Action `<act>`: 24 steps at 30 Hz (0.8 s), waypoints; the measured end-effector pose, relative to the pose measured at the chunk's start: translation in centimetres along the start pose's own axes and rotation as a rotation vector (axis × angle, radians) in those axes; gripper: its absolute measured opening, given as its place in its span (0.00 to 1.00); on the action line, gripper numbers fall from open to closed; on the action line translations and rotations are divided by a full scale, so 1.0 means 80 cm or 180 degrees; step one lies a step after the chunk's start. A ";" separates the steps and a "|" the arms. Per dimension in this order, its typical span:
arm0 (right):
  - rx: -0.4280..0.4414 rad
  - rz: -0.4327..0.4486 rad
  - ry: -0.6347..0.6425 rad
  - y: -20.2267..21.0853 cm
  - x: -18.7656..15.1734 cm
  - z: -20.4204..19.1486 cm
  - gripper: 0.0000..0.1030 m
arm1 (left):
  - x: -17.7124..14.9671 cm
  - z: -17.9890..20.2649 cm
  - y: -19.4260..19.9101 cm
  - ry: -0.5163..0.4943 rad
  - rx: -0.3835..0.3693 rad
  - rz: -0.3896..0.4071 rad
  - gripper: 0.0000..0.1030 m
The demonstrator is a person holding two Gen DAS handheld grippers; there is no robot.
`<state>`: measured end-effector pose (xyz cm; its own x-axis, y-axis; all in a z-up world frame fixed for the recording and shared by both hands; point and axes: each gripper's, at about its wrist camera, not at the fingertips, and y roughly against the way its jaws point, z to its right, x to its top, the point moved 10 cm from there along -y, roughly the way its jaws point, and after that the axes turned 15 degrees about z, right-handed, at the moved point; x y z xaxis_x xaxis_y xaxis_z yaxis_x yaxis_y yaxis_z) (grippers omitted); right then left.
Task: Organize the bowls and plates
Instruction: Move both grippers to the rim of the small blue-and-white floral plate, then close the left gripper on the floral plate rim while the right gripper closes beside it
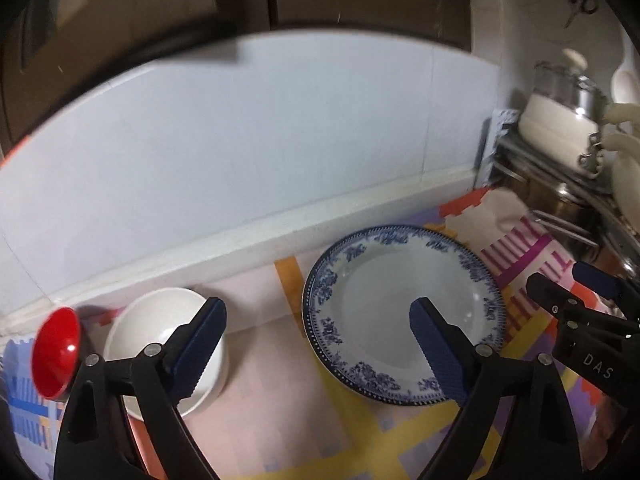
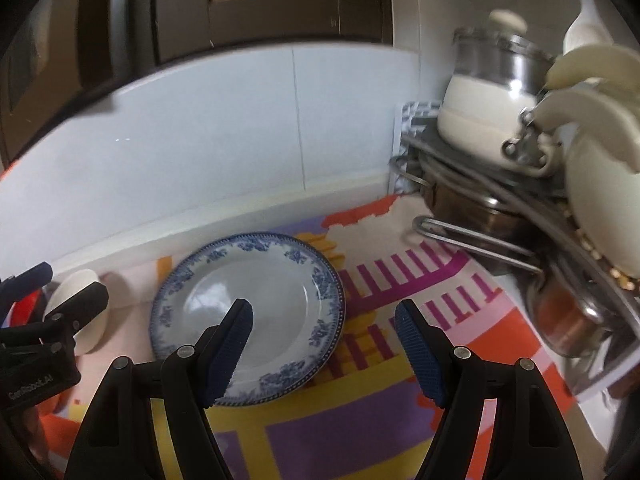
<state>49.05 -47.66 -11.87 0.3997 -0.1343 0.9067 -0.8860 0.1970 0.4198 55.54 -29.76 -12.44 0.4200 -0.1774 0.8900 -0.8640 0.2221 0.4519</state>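
A white plate with a blue floral rim [image 1: 384, 304] [image 2: 256, 308] lies flat on the patterned mat. To its left stand a white bowl [image 1: 160, 320] [image 2: 94, 334] and a red bowl [image 1: 56, 348], tipped toward me. My left gripper [image 1: 318, 308] is open above the mat; one finger is over the white bowl and the other over the plate, with nothing held. My right gripper [image 2: 324, 306] is also open and holds nothing, its left finger over the plate's right part. Each gripper shows at the edge of the other's view: the right [image 1: 558, 276], the left [image 2: 72, 280].
A colourful mat [image 2: 320, 432] covers the counter up to a white tiled wall [image 1: 240, 140]. At the right a metal rack [image 2: 472, 236] holds a cream pot with a steel lid [image 2: 472, 120], copper-toned pans and cream utensils. Dark cabinets hang above.
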 end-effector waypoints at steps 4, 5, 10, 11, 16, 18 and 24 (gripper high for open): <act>-0.0014 -0.0119 -0.0021 -0.037 -0.015 0.004 0.72 | -0.016 0.000 -0.037 -0.0059 0.0044 -0.0120 0.88; -0.0022 -0.0169 -0.0034 -0.046 -0.020 0.005 0.72 | -0.021 0.001 -0.045 -0.0055 0.0041 -0.0166 0.87; -0.0015 -0.0445 -0.0134 -0.089 -0.047 0.010 0.72 | -0.040 0.004 -0.080 -0.0092 0.0081 -0.0356 0.78; -0.0032 -0.0503 -0.0147 -0.097 -0.053 0.012 0.72 | -0.044 0.004 -0.087 -0.0079 0.0069 -0.0391 0.77; -0.0088 -0.0614 -0.0149 -0.119 -0.066 0.017 0.70 | -0.060 0.012 -0.112 -0.0078 -0.0024 -0.0583 0.69; -0.0107 -0.0641 -0.0162 -0.126 -0.069 0.019 0.66 | -0.065 0.013 -0.120 -0.0040 -0.0054 -0.0648 0.66; -0.0080 -0.0744 -0.0185 -0.139 -0.078 0.021 0.59 | -0.075 0.015 -0.132 -0.0038 -0.0066 -0.0746 0.59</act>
<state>55.99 -50.63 -22.27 0.5785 -0.2347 0.7812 -0.7645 0.1779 0.6196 61.79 -32.21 -22.63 0.6051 -0.2379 0.7598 -0.7372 0.1929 0.6475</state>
